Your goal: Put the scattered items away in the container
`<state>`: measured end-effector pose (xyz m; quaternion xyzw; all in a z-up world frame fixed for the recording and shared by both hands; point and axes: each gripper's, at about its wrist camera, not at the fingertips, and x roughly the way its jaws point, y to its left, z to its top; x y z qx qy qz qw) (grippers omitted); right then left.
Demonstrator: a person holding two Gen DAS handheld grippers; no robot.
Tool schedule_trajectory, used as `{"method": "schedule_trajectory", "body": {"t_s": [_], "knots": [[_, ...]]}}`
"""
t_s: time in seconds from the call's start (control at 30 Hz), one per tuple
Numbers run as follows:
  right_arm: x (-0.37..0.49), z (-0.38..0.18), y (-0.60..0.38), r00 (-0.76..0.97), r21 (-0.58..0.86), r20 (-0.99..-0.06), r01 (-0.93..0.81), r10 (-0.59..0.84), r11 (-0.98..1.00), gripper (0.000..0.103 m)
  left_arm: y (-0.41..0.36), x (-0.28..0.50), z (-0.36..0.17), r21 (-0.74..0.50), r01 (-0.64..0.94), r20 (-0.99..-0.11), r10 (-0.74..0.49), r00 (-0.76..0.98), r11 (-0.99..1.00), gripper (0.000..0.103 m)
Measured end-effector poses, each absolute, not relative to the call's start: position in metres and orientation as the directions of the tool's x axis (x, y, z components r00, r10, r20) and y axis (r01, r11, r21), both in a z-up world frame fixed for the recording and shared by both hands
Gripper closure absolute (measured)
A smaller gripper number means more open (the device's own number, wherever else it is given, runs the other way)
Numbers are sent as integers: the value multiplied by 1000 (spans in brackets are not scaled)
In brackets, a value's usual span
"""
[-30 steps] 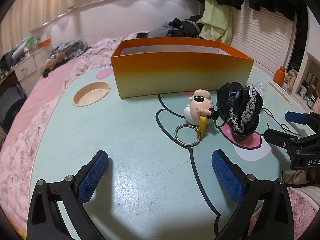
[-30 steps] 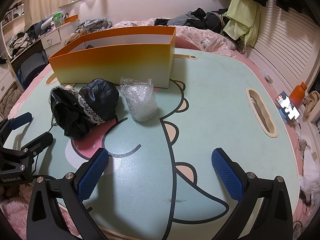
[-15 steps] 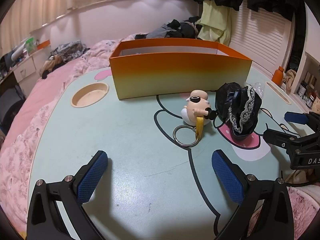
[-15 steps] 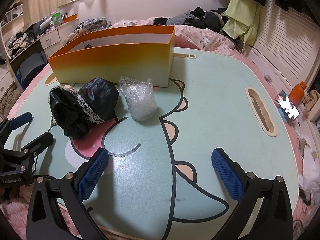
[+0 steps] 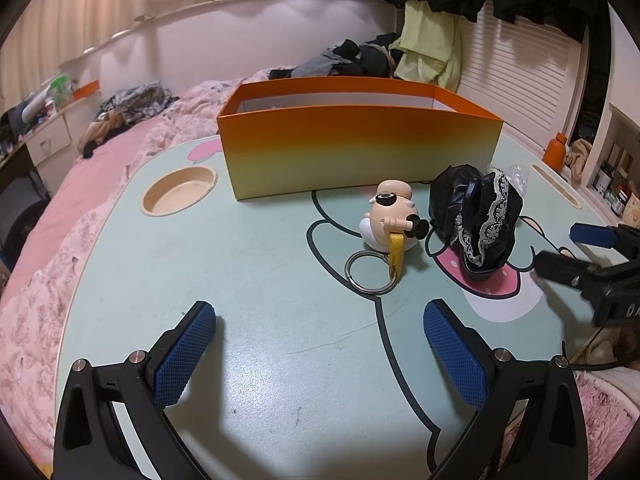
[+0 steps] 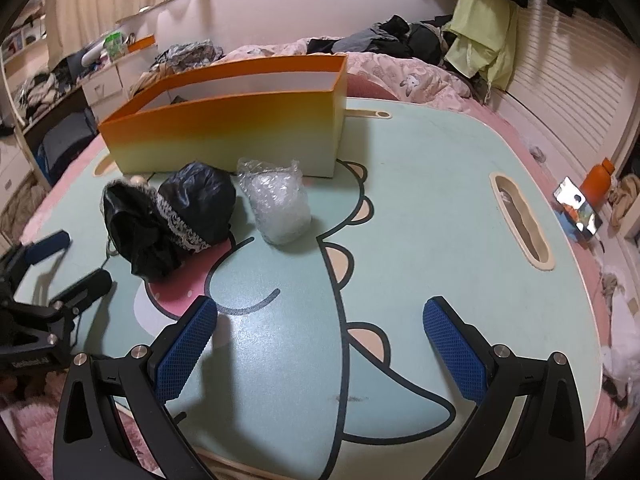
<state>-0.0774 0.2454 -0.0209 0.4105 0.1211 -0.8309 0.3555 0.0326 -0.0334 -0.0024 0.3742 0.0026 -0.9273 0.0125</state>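
Note:
An orange-to-yellow open box [image 5: 360,152] [image 6: 224,136] stands at the back of a mint cartoon table [image 5: 240,280]. In front of it lie a small doll keychain with a yellow strap and metal ring [image 5: 390,220], a black lace-trimmed fabric bundle [image 5: 476,216] [image 6: 168,216], and a clear bubble-wrap bag [image 6: 280,208]. My left gripper [image 5: 320,344] is open, low over the table, short of the keychain. My right gripper [image 6: 320,344] is open over the table's near side, right of the bundle and bag. Each gripper appears in the other's view [image 5: 576,256] [image 6: 60,264].
The table has a round cup recess [image 5: 179,196] at left and an oblong slot [image 6: 520,220] at right. A pink bed with clothes surrounds it. An orange bottle [image 6: 598,180] and a phone [image 6: 576,208] sit off the right edge.
Both grippers have edged forward toward the items, which look slightly larger and nearer. Nothing on the table has moved; both stay open.

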Motion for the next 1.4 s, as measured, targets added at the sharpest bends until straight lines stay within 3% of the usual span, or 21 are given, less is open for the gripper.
{"method": "schedule_trajectory", "body": {"t_s": [0.07,0.13,0.23,0.33,0.43,0.77,0.9,1.03,1.13,1.17,1.2,1.4], "knots": [[-80,-13,251,-430,93,-753,680,-498,-728,3,-33,33,-2,5,25,-694,-21,-720,-1000,0],[-82,2,255,-480,46,-732,674,-484,-737,20,-33,33,-2,5,25,-694,-21,-720,-1000,0],[-88,31,254,-498,17,-701,704,-510,-710,30,-33,33,-3,4,26,-694,-21,-720,-1000,0],[-104,67,238,-475,17,-686,747,-551,-665,35,-33,33,-3,5,26,-694,-22,-720,-1000,0],[-130,89,208,-387,64,-714,794,-583,-605,50,-33,33,-3,4,24,-693,-20,-720,-1000,0],[-179,55,86,-226,-15,-907,861,-356,-509,50,-32,33,-3,4,26,-693,-21,-721,-1000,0],[-188,31,63,-247,-93,-939,851,-238,-517,50,-32,33,-2,4,25,-692,-20,-722,-1000,0],[-196,14,54,-179,-52,-963,858,-202,-511,50,-30,32,-2,4,22,-691,-19,-723,-1000,0],[-196,3,46,-234,-133,-961,860,-148,-493,50,-30,31,-1,4,19,-691,-17,-723,-1000,0],[-195,1,45,-265,-169,-954,861,-140,-480,51,-31,30,-1,4,17,-691,-15,-723,-1000,0],[-194,3,44,-284,-182,-947,861,-151,-474,68,-31,30,-1,3,16,-690,-14,-723,-1000,0],[-186,39,72,-314,-125,-898,854,-308,-505,68,-31,29,-1,3,17,-690,-14,-724,-1000,0]]}}
